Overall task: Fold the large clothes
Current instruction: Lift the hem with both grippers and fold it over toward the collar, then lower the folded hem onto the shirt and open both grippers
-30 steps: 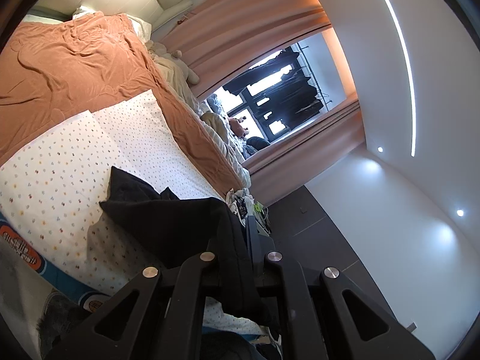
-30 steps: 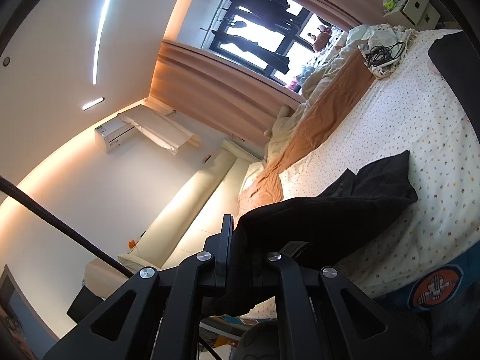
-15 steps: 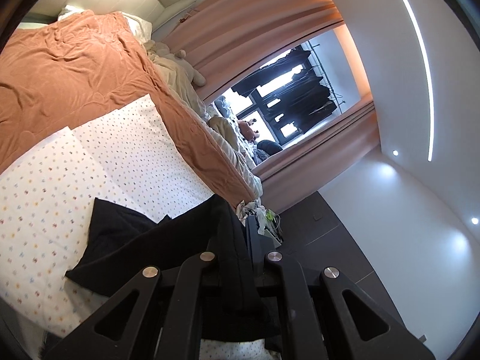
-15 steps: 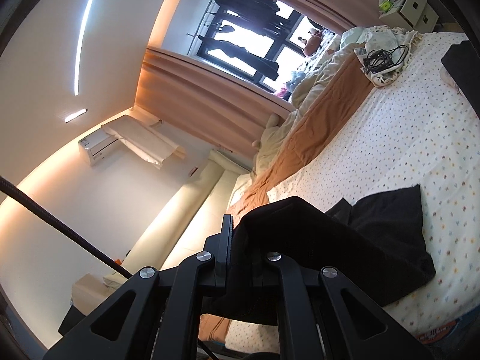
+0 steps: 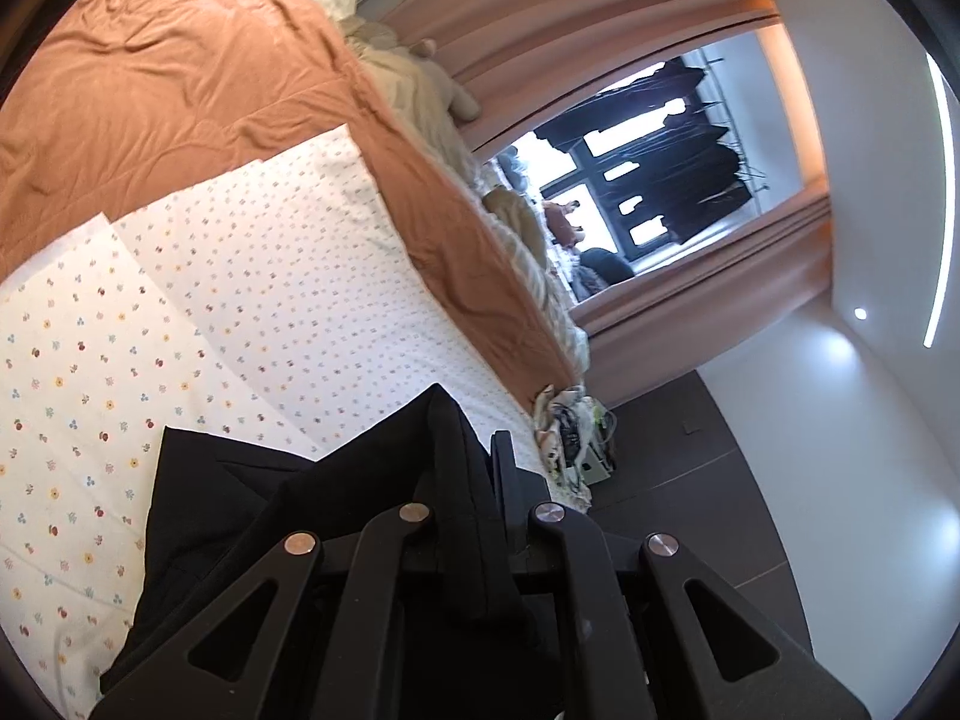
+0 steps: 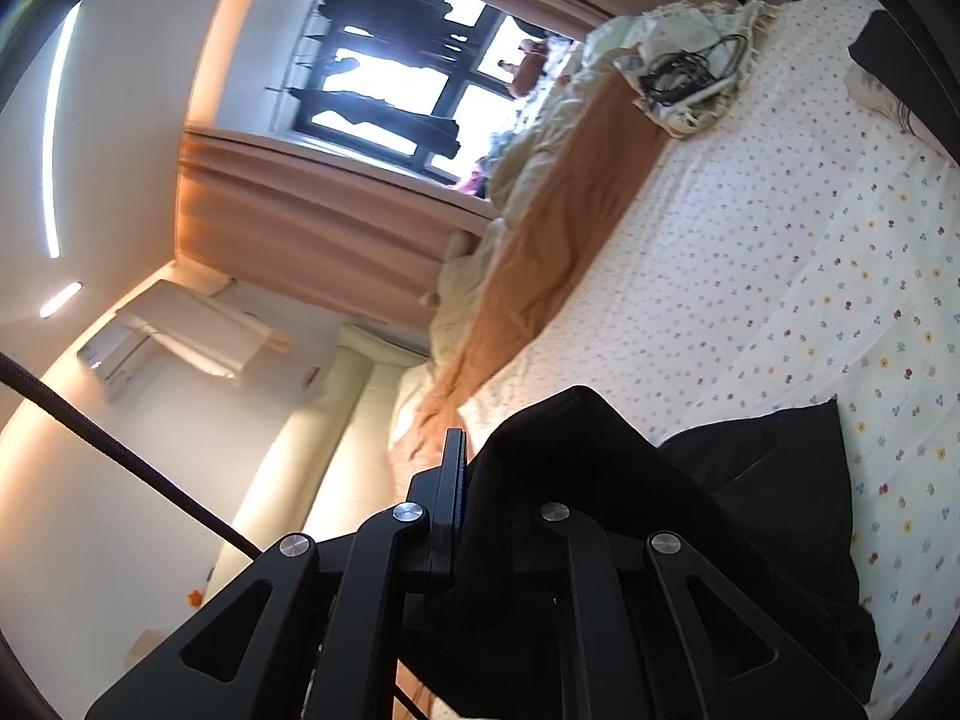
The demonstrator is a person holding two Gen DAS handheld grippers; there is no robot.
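A black garment (image 5: 240, 510) hangs from both grippers, and its loose part lies on the flower-print bed sheet (image 5: 270, 300). My left gripper (image 5: 480, 456) is shut on a folded edge of the cloth, which bunches up between the fingers. In the right wrist view the same black garment (image 6: 750, 480) drapes over my right gripper (image 6: 486, 468) and hides one finger. That gripper's jaws are opening slightly, with the cloth still pinched between them. Both grippers point low over the bed sheet (image 6: 810, 240).
An orange blanket (image 5: 150, 90) covers the far part of the bed, with cream bedding (image 5: 420, 78) along the window side. A cloth with tangled cables (image 6: 684, 78) lies at one end of the mattress. Dark floor (image 5: 690, 480) lies beyond the bed edge.
Both grippers have carried the black garment across the bed. The blue printed item near the lower edge has left both views. More flowered sheet now shows beyond the cloth.
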